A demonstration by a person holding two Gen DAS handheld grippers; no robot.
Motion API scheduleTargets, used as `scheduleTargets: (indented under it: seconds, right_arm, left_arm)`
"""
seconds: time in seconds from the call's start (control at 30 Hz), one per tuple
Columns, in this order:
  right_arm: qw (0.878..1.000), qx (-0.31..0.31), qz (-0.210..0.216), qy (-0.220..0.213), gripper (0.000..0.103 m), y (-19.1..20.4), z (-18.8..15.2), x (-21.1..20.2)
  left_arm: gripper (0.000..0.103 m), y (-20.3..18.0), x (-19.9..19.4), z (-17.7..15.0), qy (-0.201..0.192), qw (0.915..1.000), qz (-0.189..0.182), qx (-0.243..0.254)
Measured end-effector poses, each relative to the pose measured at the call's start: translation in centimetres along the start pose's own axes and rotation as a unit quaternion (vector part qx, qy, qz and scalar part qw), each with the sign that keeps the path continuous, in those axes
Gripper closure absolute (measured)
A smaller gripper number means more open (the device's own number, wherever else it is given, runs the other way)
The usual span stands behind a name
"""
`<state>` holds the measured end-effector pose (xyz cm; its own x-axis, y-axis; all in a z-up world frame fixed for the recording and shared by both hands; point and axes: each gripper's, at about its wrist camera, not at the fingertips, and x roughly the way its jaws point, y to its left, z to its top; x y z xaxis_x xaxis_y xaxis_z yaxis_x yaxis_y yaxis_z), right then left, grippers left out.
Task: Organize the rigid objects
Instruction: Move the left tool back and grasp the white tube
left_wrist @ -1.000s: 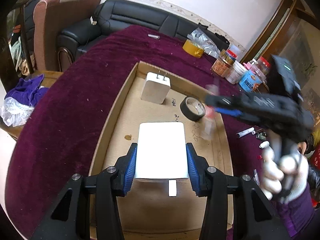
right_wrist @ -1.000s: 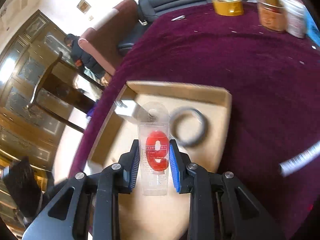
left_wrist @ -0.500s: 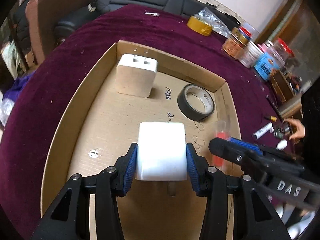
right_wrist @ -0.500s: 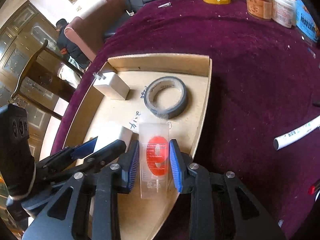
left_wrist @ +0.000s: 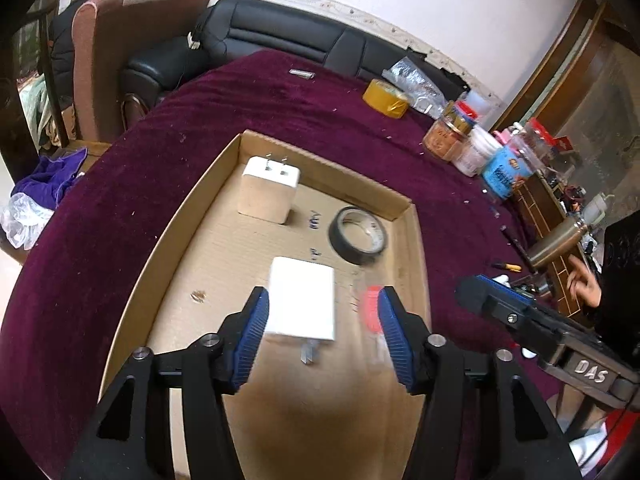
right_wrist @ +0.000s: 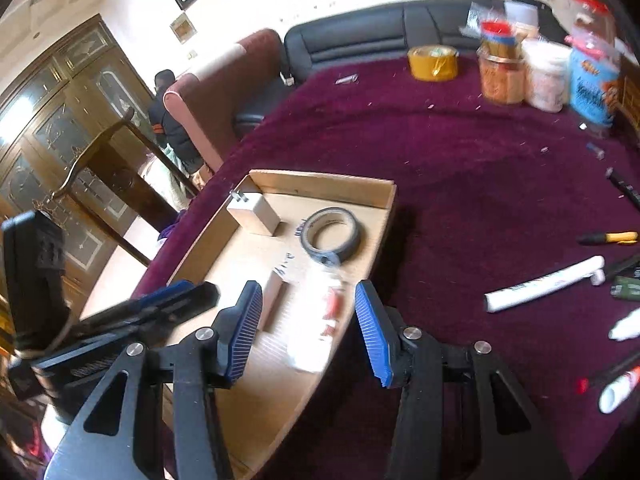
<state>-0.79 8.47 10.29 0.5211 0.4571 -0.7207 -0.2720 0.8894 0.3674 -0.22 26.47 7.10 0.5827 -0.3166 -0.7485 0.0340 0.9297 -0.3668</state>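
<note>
The white charger [left_wrist: 302,304] I was carrying now lies flat on the floor of the cardboard tray [left_wrist: 418,248], its prongs toward me, and the clear blister pack with the red insert [right_wrist: 326,312] lies beside it on the tray's right side, blurred in both views. A second ago each was clamped between blue pads; now both are free. My left gripper [left_wrist: 320,332] is opening, with the charger between the jaws but no pad pressing on it, a clear gap on the right side. My right gripper [right_wrist: 308,328] is opening as well, and the pack sits loose between its fingers with space on either side. Both tools have also lifted back from the tray compared with half a second ago, so I read this as two placements just finished together. Further in, the second white charger [left_wrist: 269,190] stands in the far left corner and the black tape roll [left_wrist: 358,235] lies near the far right wall, neither disturbed. That makes four items in the tray. On the purple cloth [right_wrist: 460,184] outside it I can see a white tube [right_wrist: 544,284] and a yellow-handled tool [right_wrist: 608,237], which I judge are the next candidates, if they belong to this sort at all.
</note>
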Motion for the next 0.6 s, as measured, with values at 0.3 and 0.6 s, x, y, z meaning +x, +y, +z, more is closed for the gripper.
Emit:
scheduleTargets:
  seconds: [0.3, 0.6]
  right_arm:
    - [0.999, -0.012, -0.041, -0.023, 0.056, -3.6, -3.0, -4.1]
    - [0.994, 0.042, -0.092, -0.051, 0.056, -12.2, -5.0, -8.4]
  left_arm:
    - [0.038, -3.9, -2.3, -2.0, -0.004, 0.9997, -0.02, 0.014]
    - [0.038, -10.1, -2.4, -4.5, 0.013, 0.9969, -0.027, 0.072]
